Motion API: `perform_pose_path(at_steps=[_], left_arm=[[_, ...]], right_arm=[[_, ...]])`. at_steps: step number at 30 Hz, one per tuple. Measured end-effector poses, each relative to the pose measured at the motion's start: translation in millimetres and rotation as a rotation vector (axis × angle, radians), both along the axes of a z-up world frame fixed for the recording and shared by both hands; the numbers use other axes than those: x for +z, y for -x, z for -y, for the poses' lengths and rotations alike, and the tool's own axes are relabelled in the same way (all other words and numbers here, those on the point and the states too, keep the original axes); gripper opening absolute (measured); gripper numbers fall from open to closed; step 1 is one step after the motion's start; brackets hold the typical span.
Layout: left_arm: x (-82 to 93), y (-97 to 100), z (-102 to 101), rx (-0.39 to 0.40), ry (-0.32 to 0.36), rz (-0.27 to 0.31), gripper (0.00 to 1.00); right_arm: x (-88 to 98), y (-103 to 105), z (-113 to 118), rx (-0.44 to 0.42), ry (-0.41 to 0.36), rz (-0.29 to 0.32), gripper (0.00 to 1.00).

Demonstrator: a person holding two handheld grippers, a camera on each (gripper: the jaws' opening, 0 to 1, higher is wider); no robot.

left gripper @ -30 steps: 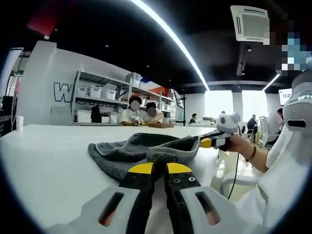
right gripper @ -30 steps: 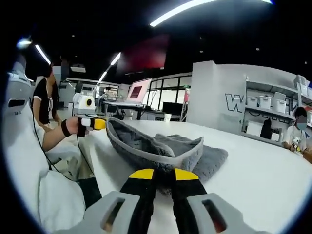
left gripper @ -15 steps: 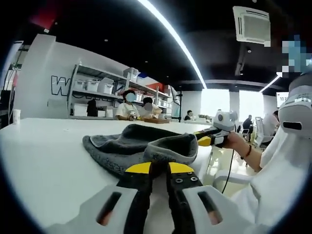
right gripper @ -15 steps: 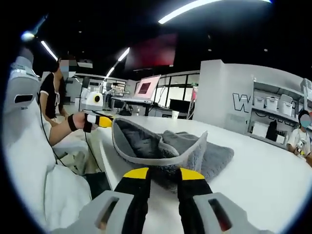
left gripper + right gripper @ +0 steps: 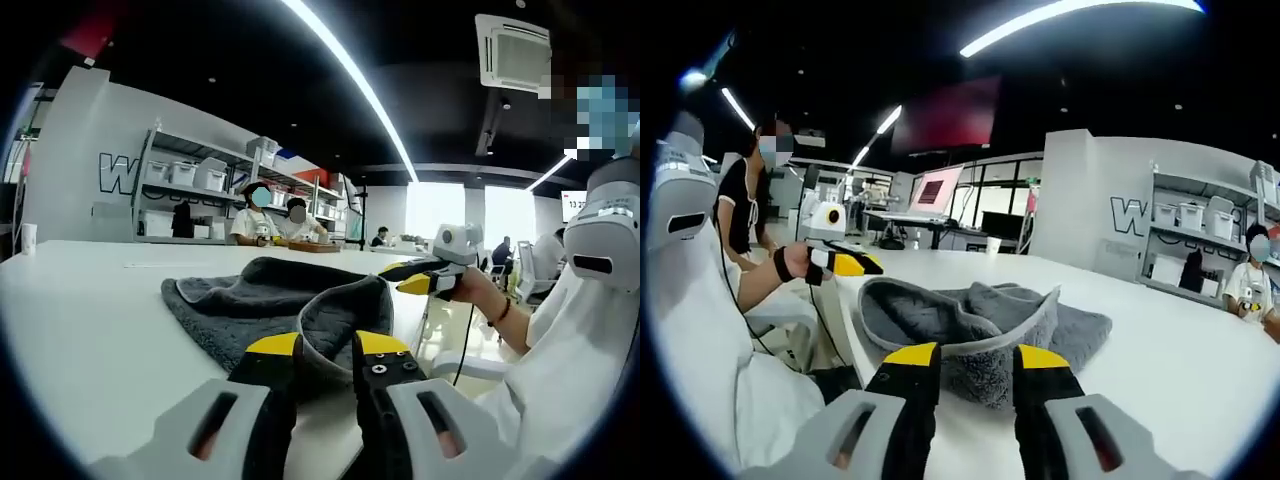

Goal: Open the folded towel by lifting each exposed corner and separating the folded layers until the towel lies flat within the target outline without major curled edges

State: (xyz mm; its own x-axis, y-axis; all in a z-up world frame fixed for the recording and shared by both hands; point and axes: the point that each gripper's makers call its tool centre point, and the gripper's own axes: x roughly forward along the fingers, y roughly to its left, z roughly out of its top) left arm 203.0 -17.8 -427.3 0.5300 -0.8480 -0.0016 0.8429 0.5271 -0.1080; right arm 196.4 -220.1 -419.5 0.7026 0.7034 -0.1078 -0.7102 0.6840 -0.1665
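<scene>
Towel (image 5: 985,325) between parted claws (image 5: 973,358)

An open-plan laboratory or workshop hall with a dark ceiling. Long light strips (image 5: 350,75) and a ceiling air-conditioning cassette (image 5: 512,50) hang above a broad white table (image 5: 90,300). Behind the table, against a white wall with large lettering (image 5: 1130,213), stands a metal shelving rack (image 5: 190,195) stacked with white storage bins (image 5: 1185,214). Two seated people (image 5: 270,220) work just beside the rack. Beyond the table's other end, an open laptop (image 5: 938,187) rests on a further desk, near glazed partitions (image 5: 995,205).
</scene>
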Motion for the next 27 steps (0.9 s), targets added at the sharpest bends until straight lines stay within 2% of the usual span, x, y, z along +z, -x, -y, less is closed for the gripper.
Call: perform_pose_path(at_steps=[4, 8, 12, 16, 19, 27], left_arm=[[-2.9, -2.6, 0.7, 0.012, -0.002, -0.005, 0.19], [-6.2, -7.2, 1.9, 0.044, -0.018, 0.002, 0.18], [-5.8, -7.0, 3.5, 0.043, -0.016, 0.0, 0.18], [-4.2, -8.3, 2.5, 0.056, -0.021, 0.016, 0.16], [-8.4, -8.6, 3.2, 0.055, -0.041, 0.006, 0.16], [-18.0, -7.5, 5.1, 0.038, -0.09, -0.006, 0.07]], right_arm=[[7.4, -7.4, -3.3, -0.011, -0.037, -0.003, 0.29], [10.1, -12.7, -8.3, -0.015, -0.042, 0.004, 0.28], [10.8, -17.4, -13.1, -0.02, -0.039, 0.004, 0.28], [5.8, -23.5, -13.4, -0.038, -0.042, -0.02, 0.26], [1.7, -25.0, -11.6, -0.049, -0.032, -0.029, 0.26], [-8.2, -15.8, -7.5, -0.016, -0.023, -0.06, 0.13]])
